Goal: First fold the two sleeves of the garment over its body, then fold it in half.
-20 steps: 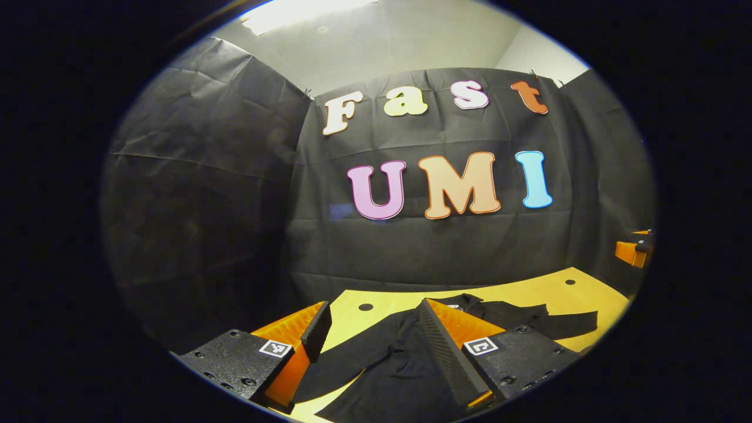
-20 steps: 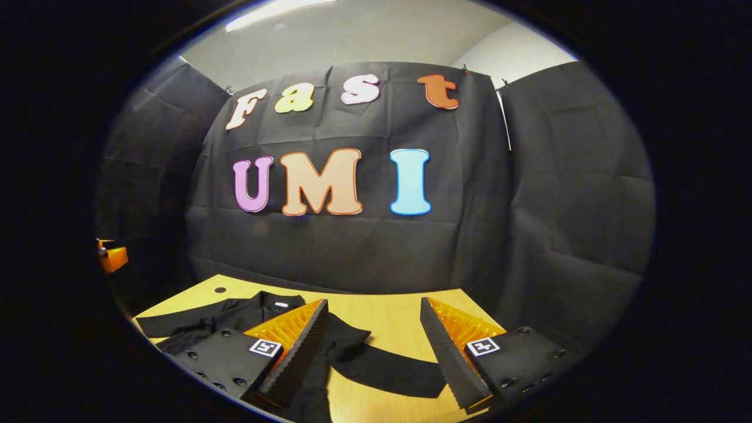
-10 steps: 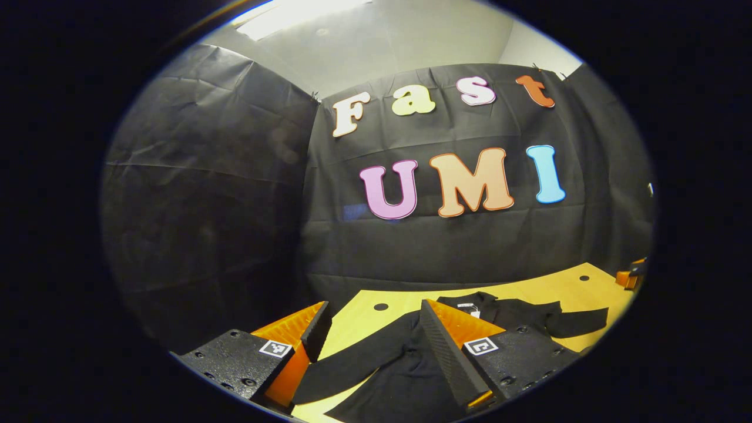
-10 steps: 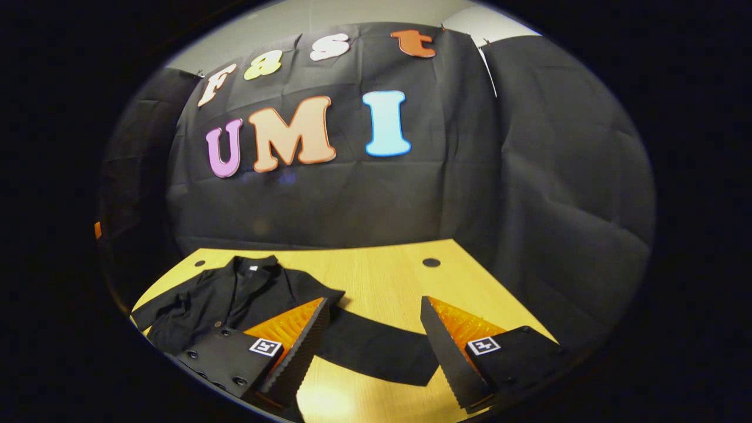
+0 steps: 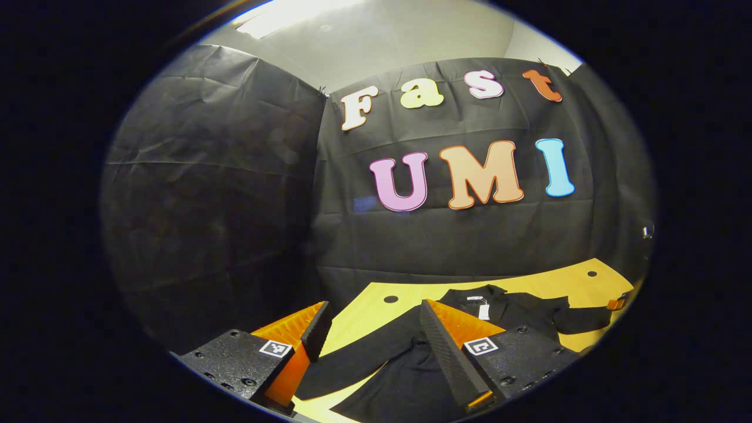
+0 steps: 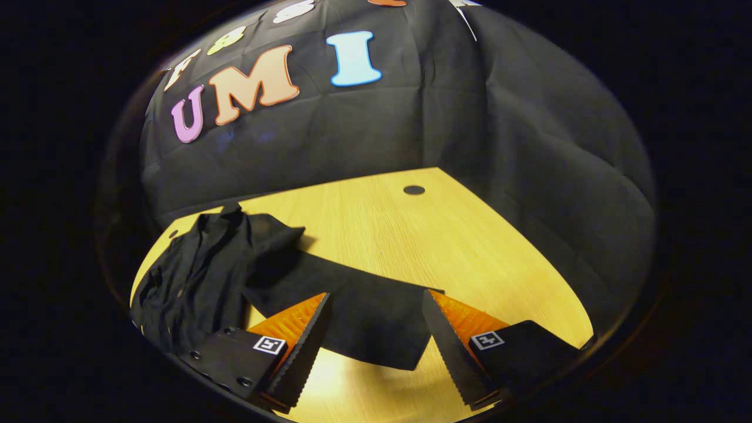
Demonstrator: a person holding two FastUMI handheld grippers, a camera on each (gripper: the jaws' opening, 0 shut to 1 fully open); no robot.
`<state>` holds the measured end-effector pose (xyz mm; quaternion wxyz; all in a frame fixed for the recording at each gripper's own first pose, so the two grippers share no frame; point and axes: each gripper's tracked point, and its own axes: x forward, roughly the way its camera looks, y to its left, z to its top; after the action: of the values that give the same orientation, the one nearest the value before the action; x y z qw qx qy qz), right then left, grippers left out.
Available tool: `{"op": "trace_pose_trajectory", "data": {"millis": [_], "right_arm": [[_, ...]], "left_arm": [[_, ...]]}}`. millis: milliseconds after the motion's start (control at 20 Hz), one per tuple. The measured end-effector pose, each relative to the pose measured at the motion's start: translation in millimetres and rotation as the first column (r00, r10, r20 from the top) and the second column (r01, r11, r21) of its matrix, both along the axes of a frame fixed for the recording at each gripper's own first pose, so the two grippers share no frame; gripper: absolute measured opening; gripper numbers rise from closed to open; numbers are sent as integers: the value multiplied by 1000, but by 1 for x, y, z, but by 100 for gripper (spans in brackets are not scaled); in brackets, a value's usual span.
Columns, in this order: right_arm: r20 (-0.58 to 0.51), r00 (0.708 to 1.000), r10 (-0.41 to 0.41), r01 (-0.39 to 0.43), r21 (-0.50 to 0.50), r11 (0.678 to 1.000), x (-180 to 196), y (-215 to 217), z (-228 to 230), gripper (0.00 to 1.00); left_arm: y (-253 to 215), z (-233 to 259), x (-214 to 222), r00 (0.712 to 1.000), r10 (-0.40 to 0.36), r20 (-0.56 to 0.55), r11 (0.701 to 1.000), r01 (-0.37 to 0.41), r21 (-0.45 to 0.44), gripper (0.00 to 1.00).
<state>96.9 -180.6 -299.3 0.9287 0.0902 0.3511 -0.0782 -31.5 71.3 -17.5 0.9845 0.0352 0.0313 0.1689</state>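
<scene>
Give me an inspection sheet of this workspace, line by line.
Surface: wooden table, round hole near its far edge.
Job's things: black garment lying flat; right sleeve and left sleeve both spread out, unfolded.
Clutter: nothing seen.
Grippers: right gripper open, right sleeve's end between its fingers; left gripper open, by the left sleeve.
Cables: nothing seen.
Surroundings: black cloth wall, pale ceiling.

Dim booth; ceiling light [image 5: 294, 14] glares overhead (fisheye edges bend), table [image 6: 411, 235] sharp.
</scene>
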Motion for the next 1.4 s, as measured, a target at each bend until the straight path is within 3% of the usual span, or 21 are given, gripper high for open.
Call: {"op": "trace_pose_trajectory", "data": {"millis": [450, 500, 1100, 1350, 1400], "right_arm": [[-134, 991, -19, 17, -11, 1000, -13, -1, -46, 96], [-154, 988, -10, 6, -20, 1000, -18, 0, -52, 99], [-103, 995, 1, -5, -32, 999, -18, 2, -52, 98], [-108, 994, -19, 23, 32, 999, -16, 15, -51, 31], [-128, 991, -29, 35, 48, 998, -18, 17, -53, 30]], "left_arm": [[3, -18, -4, 999, 14, -36, 999, -15, -48, 93], [2, -22, -3, 999, 11, -43, 998, -13, -58, 93], [-5, -40, 0, 997, -14, -75, 994, 6, -106, 93], [-15, -46, 3, 995, -54, -89, 993, 44, -109, 90], [-16, -46, 3, 994, -62, -88, 992, 52, -112, 93]]}}
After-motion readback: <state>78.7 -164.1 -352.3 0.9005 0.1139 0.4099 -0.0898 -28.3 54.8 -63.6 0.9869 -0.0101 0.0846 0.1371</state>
